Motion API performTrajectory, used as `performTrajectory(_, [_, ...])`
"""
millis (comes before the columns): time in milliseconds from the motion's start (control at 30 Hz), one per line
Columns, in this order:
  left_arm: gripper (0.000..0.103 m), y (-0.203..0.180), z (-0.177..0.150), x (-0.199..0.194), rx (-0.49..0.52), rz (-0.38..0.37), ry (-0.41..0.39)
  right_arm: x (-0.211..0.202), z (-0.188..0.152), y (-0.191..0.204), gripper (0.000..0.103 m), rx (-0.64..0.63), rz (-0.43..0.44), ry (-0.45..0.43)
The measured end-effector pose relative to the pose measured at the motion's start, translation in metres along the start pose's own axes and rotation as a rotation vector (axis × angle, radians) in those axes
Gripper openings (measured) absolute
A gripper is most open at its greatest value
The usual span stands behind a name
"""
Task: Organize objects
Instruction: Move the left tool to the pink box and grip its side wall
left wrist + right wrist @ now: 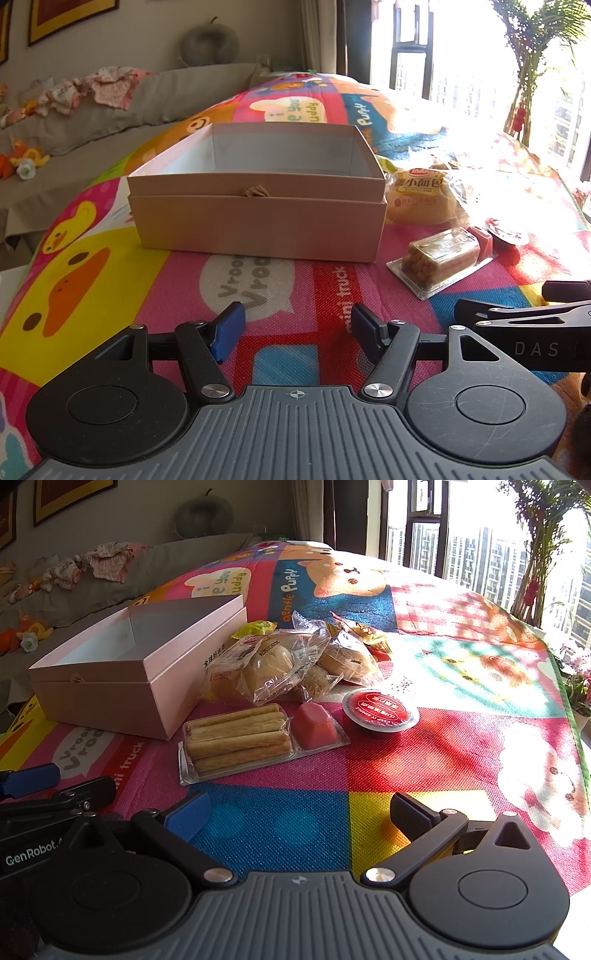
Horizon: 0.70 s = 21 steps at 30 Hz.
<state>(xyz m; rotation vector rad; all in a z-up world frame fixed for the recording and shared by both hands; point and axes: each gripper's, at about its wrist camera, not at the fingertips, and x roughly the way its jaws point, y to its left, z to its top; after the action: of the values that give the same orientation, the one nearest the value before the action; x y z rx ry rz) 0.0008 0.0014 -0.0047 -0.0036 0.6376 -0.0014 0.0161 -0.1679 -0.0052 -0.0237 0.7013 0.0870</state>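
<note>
An open, empty pink cardboard box (258, 218) sits on a colourful play mat, also in the right wrist view (122, 686). Right of it lie snacks: a clear tray of biscuit sticks with pink dip (251, 738) (439, 258), wrapped buns (269, 668) (421, 199), a red-lidded jelly cup (380, 709), yellow candies (255, 629). My left gripper (297, 332) is open and empty, just in front of the box. My right gripper (299, 812) is open and empty, in front of the biscuit tray.
A grey sofa (110, 110) with clothes and toys runs along the left. A window and a potted plant (535, 554) stand at the right. The mat (443, 757) stretches right of the snacks. Each gripper shows at the other view's edge.
</note>
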Motion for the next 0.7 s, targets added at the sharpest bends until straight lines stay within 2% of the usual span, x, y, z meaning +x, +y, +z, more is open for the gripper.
performTrajectory(433, [0.070, -0.0009, -0.0010, -0.0006, 0.002, 0.001, 0.000, -0.0004, 0.0018, 0.0012, 0.103, -0.035, 0.022, 0.072])
performTrajectory(700, [0.070, -0.0002, -0.0019, -0.0040, 0.005, 0.004, 0.000, -0.0002, 0.0016, 0.0013, 0.103, -0.031, 0.019, 0.077])
